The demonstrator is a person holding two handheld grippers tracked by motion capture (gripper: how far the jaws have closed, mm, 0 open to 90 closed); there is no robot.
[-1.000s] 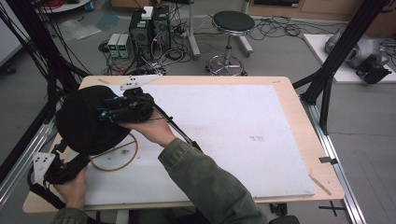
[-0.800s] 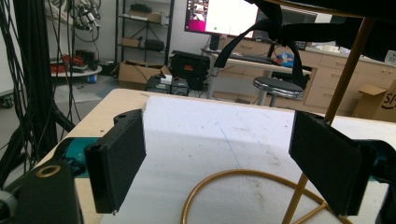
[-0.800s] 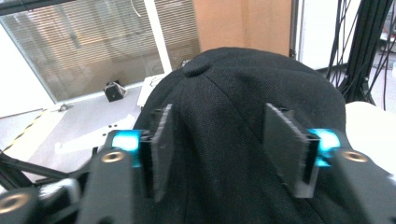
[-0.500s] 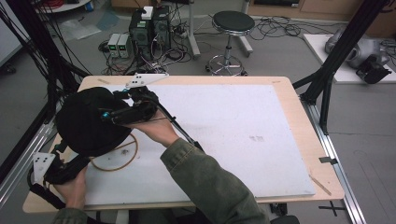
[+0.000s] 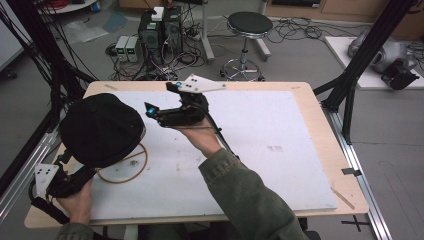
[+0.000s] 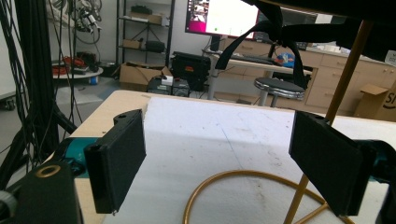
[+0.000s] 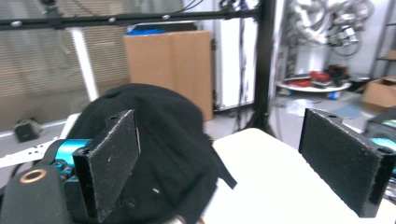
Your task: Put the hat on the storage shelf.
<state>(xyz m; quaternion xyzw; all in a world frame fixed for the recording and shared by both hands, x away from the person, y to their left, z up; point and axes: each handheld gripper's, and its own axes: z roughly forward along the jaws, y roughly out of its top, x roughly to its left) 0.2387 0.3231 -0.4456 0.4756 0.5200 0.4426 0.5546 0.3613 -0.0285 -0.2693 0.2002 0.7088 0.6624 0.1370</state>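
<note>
A black hat point(image 5: 102, 127) sits on top of a gold wire stand whose ring base point(image 5: 125, 167) lies on the white board point(image 5: 260, 130). My right gripper point(image 5: 161, 98) is held above the board just right of the hat, pointing at it, jaws open and empty. In the right gripper view the hat point(image 7: 163, 154) lies ahead between the open jaws point(image 7: 233, 158). My left gripper point(image 6: 224, 163) is low at the board's near left corner, open. The stand's ring point(image 6: 243, 186) and upright rod point(image 6: 345, 79) lie ahead of it, and the hat's underside and straps point(image 6: 280, 32) hang above.
A black frame post point(image 5: 360, 55) rises at the table's right edge, and more posts with cables point(image 5: 40, 60) stand at the left. Behind the table are a round stool point(image 5: 248, 22) and computer boxes point(image 5: 160, 25) on the floor.
My right gripper was against the hat's right side. It has drawn back to the right and lifted, clear of the hat. The left gripper has stayed in place.
</note>
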